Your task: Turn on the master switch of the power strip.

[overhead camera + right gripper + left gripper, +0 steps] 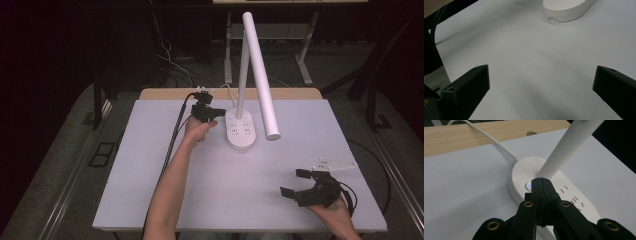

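Risk note: left gripper (pixel 540 181), fingers together, tips just over lit button (pixel 528 186) on lamp base (pixel 241 131) at table (pixel 150 165) rear; skewed push may slide base. Right gripper (pixel 296 183) idle, fingers apart.

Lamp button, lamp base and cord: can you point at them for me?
Button (pixel 528 186), left gripper view, on its glowing ring.
Base (pixel 241 132), high view, on its flat top.
Cord (pixel 495 141), left gripper view, on its middle stretch.

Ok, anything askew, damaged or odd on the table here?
Nothing stands out. The lamp stands upright on the table, its cord trailing off the back edge. The left gripper, shut, is at the lamp's button; the right gripper rests open.
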Motion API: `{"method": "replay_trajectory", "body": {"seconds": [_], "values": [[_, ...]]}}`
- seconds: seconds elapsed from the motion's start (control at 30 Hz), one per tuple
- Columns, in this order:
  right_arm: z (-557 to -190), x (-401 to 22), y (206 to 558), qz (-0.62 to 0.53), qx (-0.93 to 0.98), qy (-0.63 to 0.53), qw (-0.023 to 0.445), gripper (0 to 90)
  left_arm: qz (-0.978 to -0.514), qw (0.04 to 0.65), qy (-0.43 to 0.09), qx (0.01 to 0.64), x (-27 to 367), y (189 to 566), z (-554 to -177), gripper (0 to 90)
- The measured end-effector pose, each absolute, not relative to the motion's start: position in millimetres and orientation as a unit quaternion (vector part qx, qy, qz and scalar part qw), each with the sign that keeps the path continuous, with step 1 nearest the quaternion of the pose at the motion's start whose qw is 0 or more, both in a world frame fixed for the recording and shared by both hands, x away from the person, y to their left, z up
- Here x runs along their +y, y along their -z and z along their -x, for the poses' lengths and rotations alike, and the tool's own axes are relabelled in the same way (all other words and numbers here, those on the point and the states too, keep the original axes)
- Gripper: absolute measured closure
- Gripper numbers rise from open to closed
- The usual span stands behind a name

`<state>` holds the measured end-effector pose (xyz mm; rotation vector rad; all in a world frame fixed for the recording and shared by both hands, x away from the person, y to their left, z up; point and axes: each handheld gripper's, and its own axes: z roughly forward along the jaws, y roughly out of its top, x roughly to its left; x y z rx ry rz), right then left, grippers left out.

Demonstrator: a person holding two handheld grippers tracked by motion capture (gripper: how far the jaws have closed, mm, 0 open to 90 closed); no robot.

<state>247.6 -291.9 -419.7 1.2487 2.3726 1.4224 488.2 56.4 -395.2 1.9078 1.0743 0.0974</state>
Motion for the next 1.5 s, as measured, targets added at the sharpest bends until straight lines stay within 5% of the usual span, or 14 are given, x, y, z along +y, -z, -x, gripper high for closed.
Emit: {"method": "replay_trajectory", "body": {"seconds": [0.1,0.13,0.17,0.43,0.5,0.53,1.5], "values": [[-247,-292,419,-0.41,0.78,-0.469,0.055,0.2,-0.769,0.469,-0.039,0.433,63,392,-481,89.5],[-247,-291,419,-0.411,0.78,-0.468,0.054,0.2,-0.765,0.475,-0.04,0.433,66,391,-478,75.2],[-247,-291,419,-0.411,0.78,-0.468,0.054,0.2,-0.765,0.479,-0.042,0.428,68,390,-476,75.2],[-247,-291,419,-0.408,0.78,-0.471,0.055,0.2,-0.768,0.5,-0.04,0.399,86,380,-461,12.5],[-247,-291,419,-0.408,0.78,-0.471,0.055,0.2,-0.771,0.497,-0.046,0.395,89,378,-456,9.3],[-247,-291,419,-0.408,0.78,-0.471,0.055,0.2,-0.773,0.494,-0.049,0.394,91,377,-454,0.0],[-247,-290,418,-0.405,0.782,-0.471,0.057,0.2,-0.758,0.505,-0.067,0.407,164,375,-378,0.0]]}}
